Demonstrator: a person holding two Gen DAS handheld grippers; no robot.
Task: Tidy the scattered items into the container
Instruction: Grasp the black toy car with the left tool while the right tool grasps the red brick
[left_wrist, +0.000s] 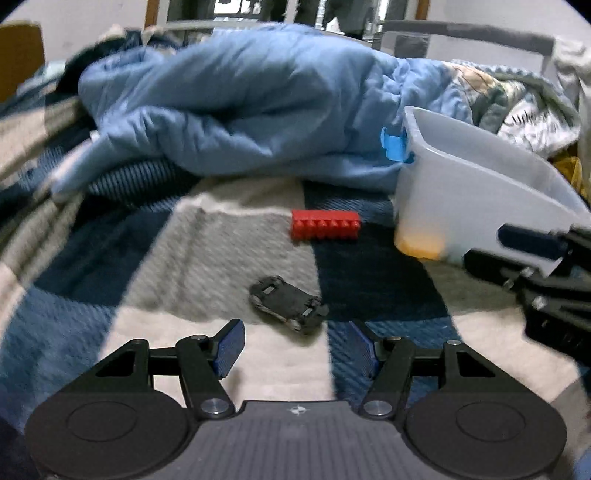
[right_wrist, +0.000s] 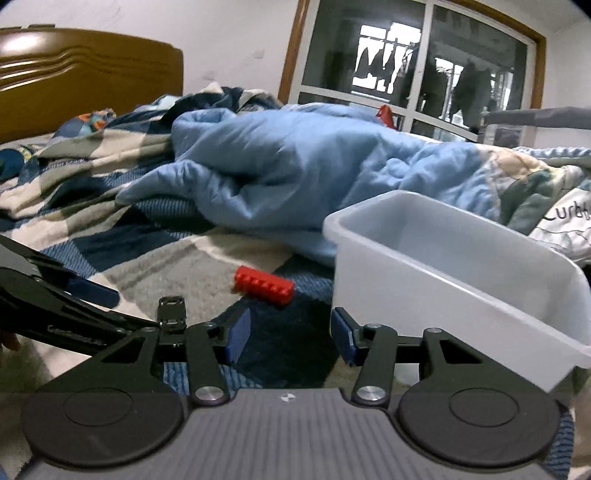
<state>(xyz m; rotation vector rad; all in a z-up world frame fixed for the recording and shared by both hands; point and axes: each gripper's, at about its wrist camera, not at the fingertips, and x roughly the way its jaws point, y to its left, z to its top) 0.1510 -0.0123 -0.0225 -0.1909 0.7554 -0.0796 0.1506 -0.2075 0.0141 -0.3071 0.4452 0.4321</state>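
I am judging the tidying as partly done. Through the lower wall of the translucent white plastic tub (left_wrist: 476, 192), which is sitting on the right of the scene, I am seeing an orange-yellow shape (left_wrist: 419, 245) pressed into its near corner, so at least one item seems to be inside already; I cannot tell what it is. Two items are lying loose on the checked blue, grey and cream woven blanket (left_wrist: 207, 251).

The ridged red plastic block (left_wrist: 325, 226) is lying on the blanket just left of the tub — a long bar with a row of small studs along one face, hard and glossy. The flat black plastic clip-like piece (left_wrist: 288, 304) is lying nearer, on its broad face, with small slots at both ends and a dull finish. It is resting just ahead of my left gripper (left_wrist: 295, 349), roughly between the lines of the two fingers.

I am holding the left gripper's jaws wide apart with nothing between the blue textured pads (left_wrist: 231, 347). My right gripper (right_wrist: 290, 334) is also spread wide and carrying nothing, hovering low beside the tub's near wall.

The tub has thin, smooth, slightly flexible-looking walls, a rolled rim and a blue plastic latch (left_wrist: 395, 146) on its far end. Behind everything a puffy light-blue quilted duvet (left_wrist: 240, 107) is lying heaped — soft, creased and likely to snag nothing. The blanket is looking coarse enough that the flat black piece may be awkward to pinch up.
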